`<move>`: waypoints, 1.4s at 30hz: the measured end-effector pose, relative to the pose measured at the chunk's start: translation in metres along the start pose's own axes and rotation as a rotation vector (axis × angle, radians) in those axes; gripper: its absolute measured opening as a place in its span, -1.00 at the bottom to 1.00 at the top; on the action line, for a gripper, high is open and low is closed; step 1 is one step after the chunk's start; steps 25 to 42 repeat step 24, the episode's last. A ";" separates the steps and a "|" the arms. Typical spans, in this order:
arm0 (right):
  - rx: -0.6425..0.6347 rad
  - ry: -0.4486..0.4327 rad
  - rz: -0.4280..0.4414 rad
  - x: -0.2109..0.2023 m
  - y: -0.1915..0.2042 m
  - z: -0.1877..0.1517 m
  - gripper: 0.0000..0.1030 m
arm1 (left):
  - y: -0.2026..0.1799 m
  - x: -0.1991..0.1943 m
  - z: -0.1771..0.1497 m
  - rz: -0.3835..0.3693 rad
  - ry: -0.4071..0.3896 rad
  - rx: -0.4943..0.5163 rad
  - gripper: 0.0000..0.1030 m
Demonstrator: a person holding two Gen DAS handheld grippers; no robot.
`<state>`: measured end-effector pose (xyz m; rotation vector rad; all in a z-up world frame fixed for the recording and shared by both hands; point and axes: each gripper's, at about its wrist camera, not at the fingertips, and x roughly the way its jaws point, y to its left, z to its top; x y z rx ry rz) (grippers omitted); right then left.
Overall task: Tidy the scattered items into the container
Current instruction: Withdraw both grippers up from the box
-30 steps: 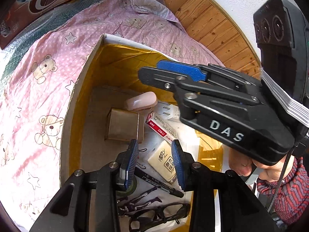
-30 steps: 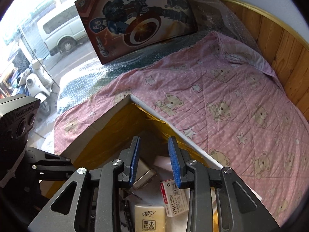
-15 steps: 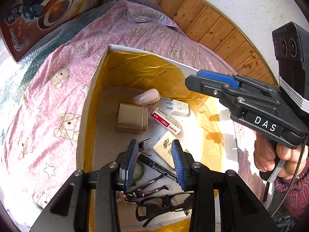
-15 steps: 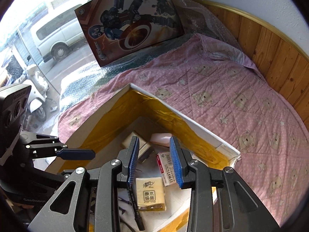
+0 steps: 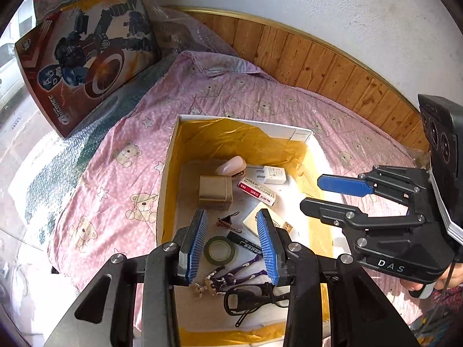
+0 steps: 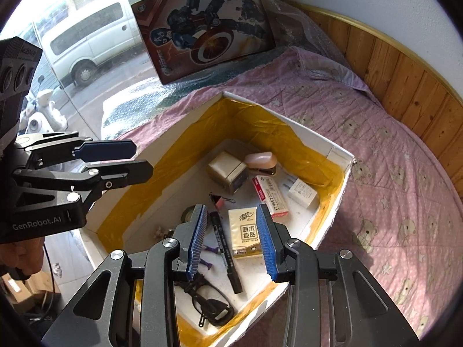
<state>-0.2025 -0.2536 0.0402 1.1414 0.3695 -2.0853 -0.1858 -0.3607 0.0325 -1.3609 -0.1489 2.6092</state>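
A white box lined with yellow tape (image 5: 240, 120) (image 6: 289, 121) sits on the bed. Inside lie a gold box (image 5: 215, 192) (image 6: 228, 170), a pink stapler (image 5: 231, 164), a white charger (image 5: 273, 175), a red staples box (image 6: 270, 198), a tissue pack (image 6: 244, 231), a black marker (image 6: 225, 251), a tape roll (image 5: 220, 250), a binder clip (image 5: 227, 222) and black glasses (image 5: 254, 297). My left gripper (image 5: 231, 245) (image 6: 143, 159) hovers open above the box's near end, holding nothing. My right gripper (image 6: 231, 240) (image 5: 311, 192) hangs open and unloaded over the box's right side.
The box rests on a pink quilt with bears (image 5: 115, 179). A large toy carton (image 5: 86, 55) leans at the bed's far end beside bubble wrap (image 5: 185, 29). A wooden panel (image 5: 332, 66) runs along the wall. A window with a van (image 6: 86, 43) is on the left.
Both grippers have risen and drawn back from the box, so more of the box and bed shows. The right gripper has swung away to the right. The items in the box lie still.
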 end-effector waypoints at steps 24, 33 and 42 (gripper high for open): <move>0.163 0.035 0.010 -0.034 0.067 -0.098 -0.26 | -0.032 -0.071 -0.031 0.080 -0.169 0.016 -0.25; 0.163 0.035 0.010 -0.034 0.067 -0.098 -0.26 | -0.032 -0.071 -0.031 0.080 -0.169 0.016 -0.25; 0.163 0.035 0.010 -0.034 0.067 -0.098 -0.26 | -0.032 -0.071 -0.031 0.080 -0.169 0.016 -0.25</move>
